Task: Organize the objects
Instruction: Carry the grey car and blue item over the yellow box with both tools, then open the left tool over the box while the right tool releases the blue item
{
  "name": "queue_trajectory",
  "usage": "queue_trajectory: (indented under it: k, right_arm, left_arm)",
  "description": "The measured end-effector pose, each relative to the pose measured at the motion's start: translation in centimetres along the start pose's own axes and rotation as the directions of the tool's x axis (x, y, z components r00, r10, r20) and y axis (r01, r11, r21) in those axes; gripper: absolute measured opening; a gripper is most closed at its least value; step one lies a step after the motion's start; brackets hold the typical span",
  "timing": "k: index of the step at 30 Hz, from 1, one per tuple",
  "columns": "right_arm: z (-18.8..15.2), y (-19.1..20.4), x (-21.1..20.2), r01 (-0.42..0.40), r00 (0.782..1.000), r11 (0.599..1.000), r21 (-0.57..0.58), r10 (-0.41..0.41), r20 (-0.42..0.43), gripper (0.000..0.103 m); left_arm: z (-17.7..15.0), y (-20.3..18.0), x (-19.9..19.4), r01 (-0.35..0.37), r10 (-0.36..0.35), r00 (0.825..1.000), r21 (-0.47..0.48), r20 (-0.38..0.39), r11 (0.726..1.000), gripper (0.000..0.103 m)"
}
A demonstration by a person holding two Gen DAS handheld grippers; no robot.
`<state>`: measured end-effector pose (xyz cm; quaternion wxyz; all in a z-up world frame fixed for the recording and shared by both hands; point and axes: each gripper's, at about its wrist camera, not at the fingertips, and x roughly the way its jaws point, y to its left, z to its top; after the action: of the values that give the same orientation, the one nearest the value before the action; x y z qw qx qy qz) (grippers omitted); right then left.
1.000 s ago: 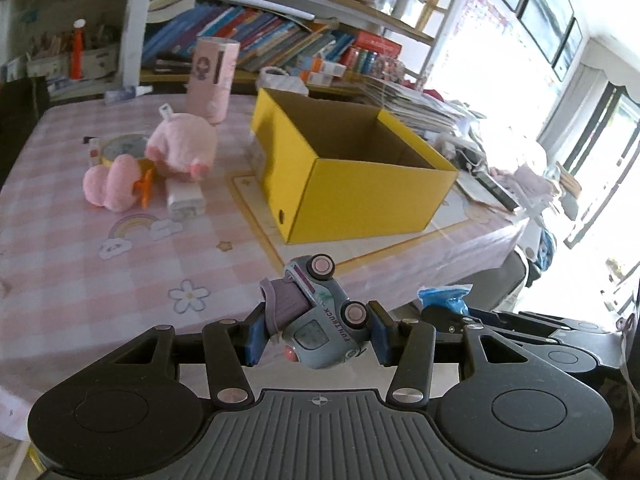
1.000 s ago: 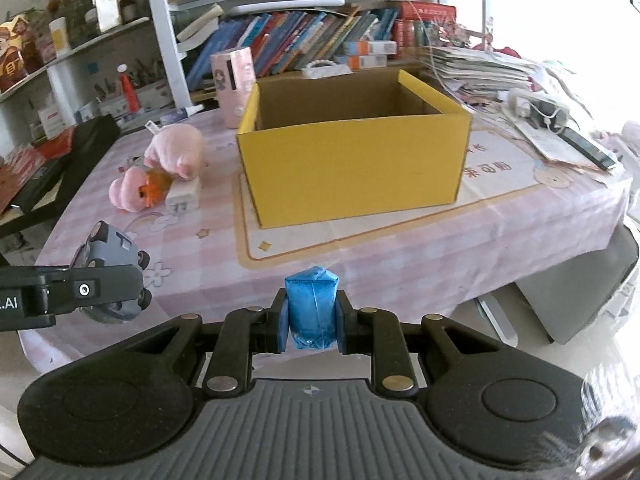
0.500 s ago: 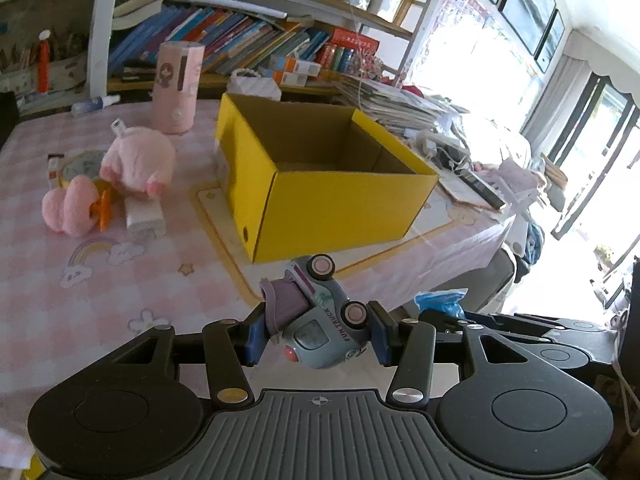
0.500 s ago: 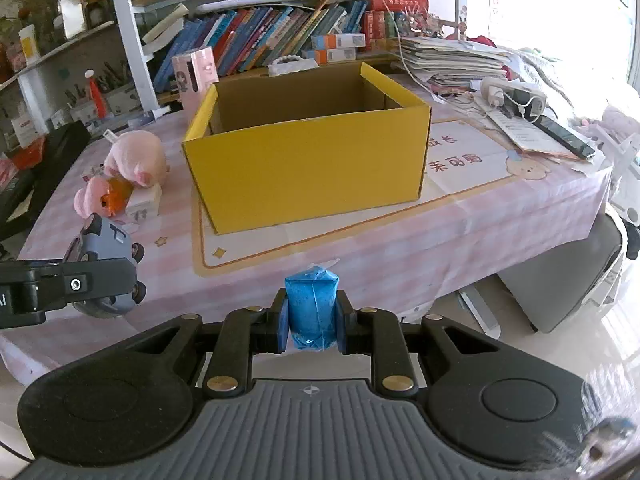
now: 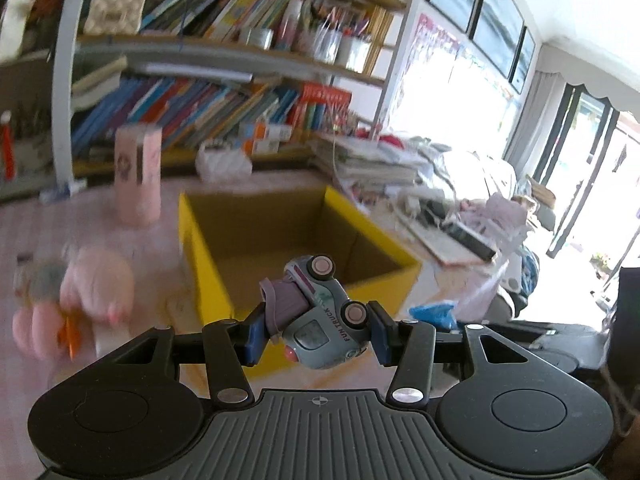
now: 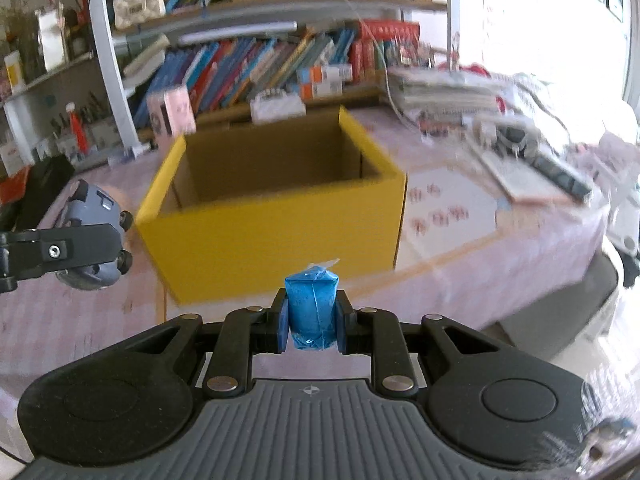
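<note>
My left gripper (image 5: 316,330) is shut on a grey-green toy truck (image 5: 320,320), held tilted in the air just in front of the open yellow cardboard box (image 5: 208,276). My right gripper (image 6: 312,320) is shut on a small blue wrapped packet (image 6: 312,304), also in front of the box (image 6: 272,240). The box looks empty inside. In the right wrist view the left gripper and truck (image 6: 92,216) hang at the box's left. In the left wrist view the blue packet (image 5: 434,314) shows at the right.
Pink plush toys (image 5: 80,300) lie on the pink checked tablecloth left of the box. A pink cylinder (image 5: 138,176) stands behind the box. Bookshelves (image 6: 260,64) line the back. Stacked papers and a remote (image 6: 556,168) lie at the right. The table edge drops off at right.
Both grippers have risen and moved forward toward the box, so its inside now shows. Both views are blurred by motion. The truck and the packet stay gripped.
</note>
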<state>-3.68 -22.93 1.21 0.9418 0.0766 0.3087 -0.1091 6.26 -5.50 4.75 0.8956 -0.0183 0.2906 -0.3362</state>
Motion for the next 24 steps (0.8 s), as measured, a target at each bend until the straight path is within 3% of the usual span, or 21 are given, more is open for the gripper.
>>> queue_trajectory:
  k: [6,10,16,24]
  right_arm:
    - [5.7,-1.2,1.9,-0.034,0.993,0.999,-0.032,0.037,0.112,0.020]
    - [8.6,-1.6,4.5,-0.063,0.987,0.994,-0.091,0.075,0.142,0.020]
    - [10.3,-1.1,9.1,-0.118,0.987,0.975,-0.188,0.136,0.088,0.020]
    - [10.5,0.0,14.9,-0.183,0.983,0.926,-0.332,0.176,-0.050,0.020]
  left_arm:
    - [2.7,-0.2,3.2,-0.051,0.050,0.998,0.027,0.038,0.998,0.049]
    - [3.5,0.3,5.4,-0.087,0.086,0.996,0.012,0.035,0.996,0.049]
    - [3.7,1.1,8.8,-0.163,0.163,0.987,0.004,0.004,0.987,0.049]
    - [3.3,2.3,12.2,-0.244,0.243,0.968,-0.001,-0.067,0.970,0.049]
